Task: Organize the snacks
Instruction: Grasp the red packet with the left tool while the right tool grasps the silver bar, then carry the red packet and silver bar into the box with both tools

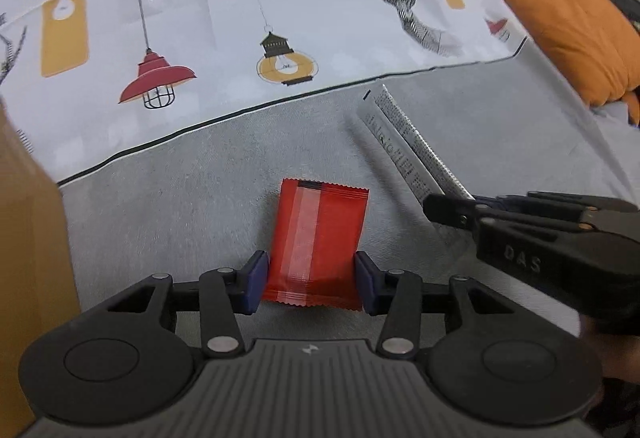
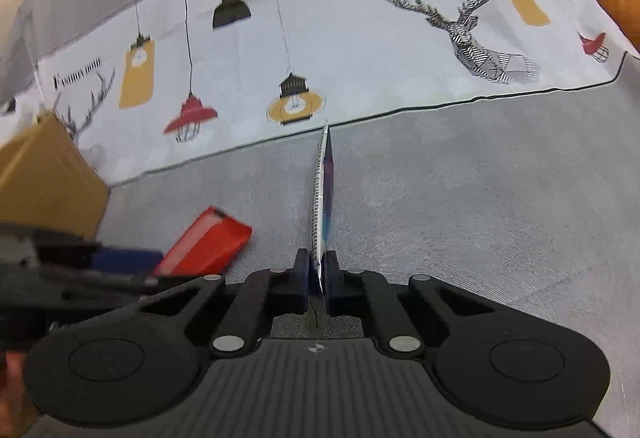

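- Looking along the left gripper, its view shows the jaws spread wide, one blue pad on each side of the red packet, with the packet's near end between them. Whether the pads already touch its edges cannot be told; they sit at least just beside them.
- The red packet lies flat on the grey cloth, its crimped ends pointing toward and away from the camera. It looks light, thin and soft, a sealed pouch that would buckle under a hard squeeze, and the glossy film is probably slippery. Closing gently across its width near the middle seems the safer hold; the crimped seams are the stiffest parts.
- To the right in this view, the right gripper pinches one end of the silver packet, which slants away from it; whether its far end rests on the cloth cannot be told.
- A brown box stands at the left edge, and an orange cushion lies at the far right, well apart from both packets.
- Turning to the right wrist view, the right gripper is closed to a thin slit on the silver packet, seen edge-on and standing upright between the pads. It holds straight without drooping, so it seems light and fairly stiff lengthwise.
- The red packet shows at lower left, with the blurred left gripper at its near end and the box behind.
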`<state>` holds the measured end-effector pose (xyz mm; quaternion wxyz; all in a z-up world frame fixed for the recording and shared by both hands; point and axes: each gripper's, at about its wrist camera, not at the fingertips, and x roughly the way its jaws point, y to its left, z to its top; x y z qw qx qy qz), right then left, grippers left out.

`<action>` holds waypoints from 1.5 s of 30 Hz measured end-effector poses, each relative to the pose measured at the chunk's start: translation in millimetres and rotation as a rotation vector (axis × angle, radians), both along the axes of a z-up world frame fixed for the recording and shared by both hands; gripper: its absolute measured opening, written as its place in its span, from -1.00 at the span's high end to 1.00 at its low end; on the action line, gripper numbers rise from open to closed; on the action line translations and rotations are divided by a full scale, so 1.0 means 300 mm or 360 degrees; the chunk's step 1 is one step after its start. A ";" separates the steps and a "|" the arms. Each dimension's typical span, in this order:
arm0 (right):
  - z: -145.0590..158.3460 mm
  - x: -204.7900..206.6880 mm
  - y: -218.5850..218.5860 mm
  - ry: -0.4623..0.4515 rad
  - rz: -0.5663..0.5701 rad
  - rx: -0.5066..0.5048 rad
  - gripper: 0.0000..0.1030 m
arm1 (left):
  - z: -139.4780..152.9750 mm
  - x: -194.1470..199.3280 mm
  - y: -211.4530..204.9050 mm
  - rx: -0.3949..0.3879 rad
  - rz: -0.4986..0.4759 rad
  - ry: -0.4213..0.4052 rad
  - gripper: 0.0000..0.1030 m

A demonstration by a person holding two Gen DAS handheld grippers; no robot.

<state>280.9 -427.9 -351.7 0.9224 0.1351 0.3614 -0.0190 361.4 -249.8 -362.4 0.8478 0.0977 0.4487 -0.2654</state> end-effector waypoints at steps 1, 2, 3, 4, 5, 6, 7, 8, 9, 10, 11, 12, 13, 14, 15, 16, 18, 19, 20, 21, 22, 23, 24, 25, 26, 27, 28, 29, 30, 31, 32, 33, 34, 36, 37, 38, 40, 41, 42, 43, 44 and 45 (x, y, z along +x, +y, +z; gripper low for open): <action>0.004 -0.007 -0.005 -0.0006 -0.0004 0.0007 0.87 | 0.013 -0.014 0.009 -0.0019 0.0021 0.0000 0.01; 0.006 -0.014 -0.012 -0.0007 -0.0009 0.0031 0.87 | 0.027 -0.029 0.022 -0.0047 0.0049 0.0004 0.01; 0.006 -0.022 -0.018 -0.0001 -0.0014 0.0075 0.87 | 0.043 -0.045 0.035 -0.0083 0.0070 0.0011 0.01; 0.008 -0.030 -0.021 0.0006 -0.0016 0.0112 0.87 | 0.061 -0.063 0.042 -0.0102 0.0081 0.0004 0.01; 0.013 -0.041 -0.018 0.0003 -0.0011 0.0138 0.87 | 0.082 -0.084 0.049 -0.0111 0.0089 -0.0017 0.01; 0.023 -0.054 -0.009 -0.0004 0.0002 0.0145 0.87 | 0.105 -0.106 0.055 -0.0115 0.0095 -0.0046 0.01; 0.036 -0.069 0.005 -0.0014 0.0024 0.0135 0.87 | 0.133 -0.132 0.062 -0.0123 0.0098 -0.0077 0.01; 0.051 -0.084 0.020 -0.0027 0.0045 0.0126 0.87 | 0.159 -0.152 0.071 -0.0130 0.0105 -0.0101 0.01; 0.071 -0.105 0.039 -0.0048 0.0077 0.0116 0.87 | 0.187 -0.176 0.081 -0.0138 0.0117 -0.0125 0.01; 0.088 -0.124 0.054 -0.0068 0.0106 0.0107 0.87 | 0.217 -0.202 0.095 -0.0147 0.0127 -0.0147 0.01; 0.106 -0.148 0.074 -0.0090 0.0133 0.0084 0.87 | 0.245 -0.223 0.109 -0.0156 0.0136 -0.0164 0.01; 0.122 -0.168 0.091 -0.0103 0.0145 0.0060 0.87 | 0.274 -0.246 0.126 -0.0162 0.0151 -0.0181 0.01; 0.140 -0.192 0.110 -0.0118 0.0152 0.0043 0.87 | 0.305 -0.269 0.146 -0.0168 0.0163 -0.0203 0.01; 0.159 -0.214 0.128 -0.0138 0.0161 0.0030 0.87 | 0.332 -0.291 0.166 -0.0174 0.0172 -0.0229 0.01; 0.179 -0.236 0.150 -0.0160 0.0168 0.0012 0.87 | 0.358 -0.312 0.187 -0.0169 0.0188 -0.0259 0.01; 0.202 -0.258 0.173 -0.0183 0.0179 0.0001 0.87 | 0.384 -0.333 0.212 -0.0150 0.0221 -0.0298 0.01; 0.248 -0.308 0.223 -0.0233 0.0201 -0.0007 0.87 | 0.427 -0.373 0.257 -0.0064 0.0317 -0.0393 0.00; 0.269 -0.331 0.246 -0.0254 0.0211 -0.0014 0.87 | 0.451 -0.400 0.283 -0.0011 0.0363 -0.0476 0.00; 0.291 -0.354 0.269 -0.0274 0.0224 -0.0020 0.87 | 0.471 -0.422 0.303 0.0034 0.0397 -0.0558 0.00; 0.315 -0.379 0.298 -0.0296 0.0237 -0.0025 0.87 | 0.492 -0.442 0.332 0.0063 0.0442 -0.0615 0.00; 0.337 -0.396 0.321 -0.0315 0.0245 -0.0027 0.87 | 0.513 -0.456 0.365 0.0050 0.0467 -0.0625 0.00; 0.358 -0.412 0.343 -0.0333 0.0258 -0.0024 0.87 | 0.537 -0.469 0.403 0.0016 0.0495 -0.0613 0.01; 0.386 -0.428 0.371 -0.0356 0.0277 -0.0021 0.87 | 0.558 -0.480 0.438 -0.0018 0.0524 -0.0607 0.01; 0.409 -0.440 0.394 -0.0375 0.0295 -0.0022 0.86 | 0.585 -0.495 0.474 -0.0050 0.0548 -0.0614 0.01; 0.436 -0.450 0.420 -0.0396 0.0314 -0.0029 0.86 | 0.612 -0.513 0.505 -0.0066 0.0569 -0.0636 0.01; 0.463 -0.459 0.447 -0.0420 0.0336 -0.0039 0.87 | 0.642 -0.535 0.535 -0.0073 0.0592 -0.0670 0.00; 0.492 -0.468 0.475 -0.0446 0.0359 -0.0050 0.87 | 0.673 -0.552 0.565 -0.0091 0.0602 -0.0698 0.00; 0.518 -0.474 0.502 -0.0467 0.0380 -0.0056 0.86 | 0.700 -0.566 0.587 -0.0115 0.0609 -0.0712 0.00; 0.545 -0.480 0.529 -0.0489 0.0403 -0.0059 0.87 | 0.728 -0.581 0.613 -0.0140 0.0627 -0.0726 0.00; 0.573 -0.487 0.558 -0.0515 0.0429 -0.0067 0.87 | 0.756 -0.600 0.639 -0.0163 0.0646 -0.0746 0.01; 0.600 -0.493 0.585 -0.0541 0.0453 -0.0074 0.87 | 0.784 -0.620 0.665 -0.0183 0.0654 -0.0767 0.00; 0.627 -0.497 0.612 -0.0568 0.0478 -0.0073 0.87 | 0.807 -0.638 0.689 -0.0192 0.0659 -0.0788 0.00; 0.655 -0.501 0.639 -0.0595 0.0505 -0.0067 0.87 | 0.836 -0.652 0.711 -0.0198 0.0661 -0.0816 0.00; 0.704 -0.503 0.691 -0.0639 0.0554 -0.0056 0.87 | 0.872 -0.668 0.748 -0.0229 0.0636 -0.0833 0.00; 0.725 -0.498 0.717 -0.0655 0.0582 -0.0050 0.87 | 0.884 -0.672 0.771 -0.0251 0.0630 -0.0826 0.00; 0.738 -0.492 0.741 -0.0662 0.0611 -0.0040 0.87 | 0.888 -0.671 0.788 -0.0268 0.0635 -0.0822 0.00; 0.750 -0.473 0.794 -0.0662 0.0655 -0.0033 0.87 | 0.875 -0.659 0.819 -0.0276 0.0659 -0.0818 0.01; 0.746 -0.462 0.818 -0.0653 0.0674 -0.0045 0.87 | 0.859 -0.650 0.835 -0.0269 0.0674 -0.0810 0.01; 0.735 -0.447 0.842 -0.0631 0.0693 -0.0056 0.87 | 0.835 -0.635 0.852 -0.0262 0.0693 -0.0791 0.01; 0.722 -0.436 0.861 -0.0602 0.0704 -0.0060 0.87 | 0.806 -0.615 0.878 -0.0265 0.0722 -0.0757 0.00; 0.702 -0.421 0.880 -0.0570 0.0718 -0.0059 0.87 | 0.780 -0.598 0.902 -0.0273 0.0744 -0.0721 0.01; 0.683 -0.411 0.897 -0.0539 0.0732 -0.0064 0.87 | 0.750 -0.579 0.923 -0.0279 0.0761 -0.0688 0.01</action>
